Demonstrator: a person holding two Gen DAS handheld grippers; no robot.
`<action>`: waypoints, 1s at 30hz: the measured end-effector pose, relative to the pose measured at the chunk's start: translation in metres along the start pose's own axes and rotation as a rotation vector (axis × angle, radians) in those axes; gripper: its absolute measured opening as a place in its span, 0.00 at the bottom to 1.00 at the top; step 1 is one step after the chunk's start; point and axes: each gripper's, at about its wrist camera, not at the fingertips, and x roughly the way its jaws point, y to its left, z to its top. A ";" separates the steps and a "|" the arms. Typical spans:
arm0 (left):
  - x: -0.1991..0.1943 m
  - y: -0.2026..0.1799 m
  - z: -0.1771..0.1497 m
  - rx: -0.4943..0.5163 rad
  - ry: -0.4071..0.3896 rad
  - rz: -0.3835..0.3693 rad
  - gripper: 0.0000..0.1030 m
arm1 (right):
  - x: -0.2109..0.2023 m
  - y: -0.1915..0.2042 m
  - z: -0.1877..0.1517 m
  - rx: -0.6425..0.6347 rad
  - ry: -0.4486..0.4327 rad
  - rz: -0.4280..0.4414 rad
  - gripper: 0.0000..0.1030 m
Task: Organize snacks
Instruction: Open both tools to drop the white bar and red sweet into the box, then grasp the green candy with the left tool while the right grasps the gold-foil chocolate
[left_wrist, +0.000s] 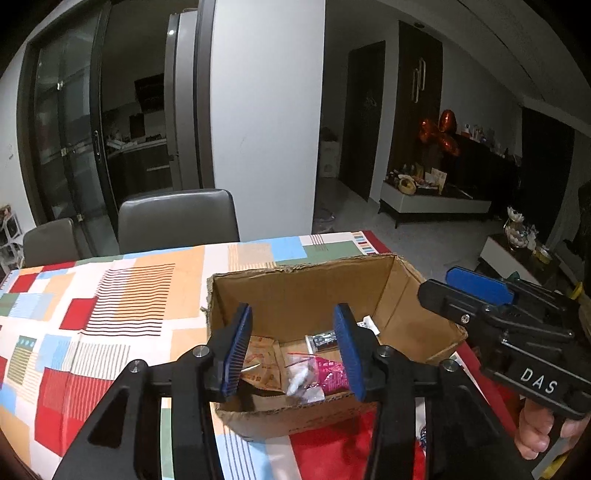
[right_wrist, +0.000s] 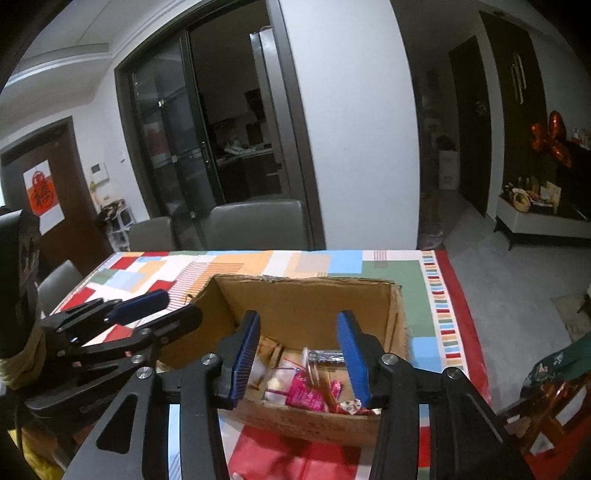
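An open cardboard box (left_wrist: 295, 291) (right_wrist: 306, 295) stands on the patterned tablecloth. Inside lie snacks: an orange-printed packet (left_wrist: 264, 360), a pink packet (left_wrist: 330, 376) (right_wrist: 306, 395), clear wrapped sweets (left_wrist: 301, 382) (right_wrist: 277, 384) and a dark packet (left_wrist: 321, 339) (right_wrist: 327, 357). My left gripper (left_wrist: 293, 354) is open and empty, above the box's near edge. My right gripper (right_wrist: 301, 358) is open and empty, also above the near edge. The right gripper shows in the left wrist view (left_wrist: 491, 295) beside the box's right wall; the left gripper shows in the right wrist view (right_wrist: 129, 314) at the box's left.
The table (left_wrist: 110, 295) (right_wrist: 424, 295) carries a red, orange, blue and green cloth. Grey chairs (left_wrist: 177, 218) (right_wrist: 255, 225) stand at its far side. A white pillar (left_wrist: 266, 118) and glass doors stand behind. A dark chair (right_wrist: 554, 387) stands at the right.
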 end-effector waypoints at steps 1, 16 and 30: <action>-0.005 -0.002 -0.002 0.008 -0.006 0.004 0.46 | -0.002 0.000 -0.001 0.000 0.000 0.001 0.44; -0.056 -0.018 -0.033 0.069 -0.024 0.020 0.50 | -0.041 0.017 -0.034 -0.016 0.010 0.029 0.44; -0.057 -0.016 -0.083 0.118 0.078 -0.002 0.50 | -0.049 0.020 -0.087 -0.009 0.112 0.001 0.44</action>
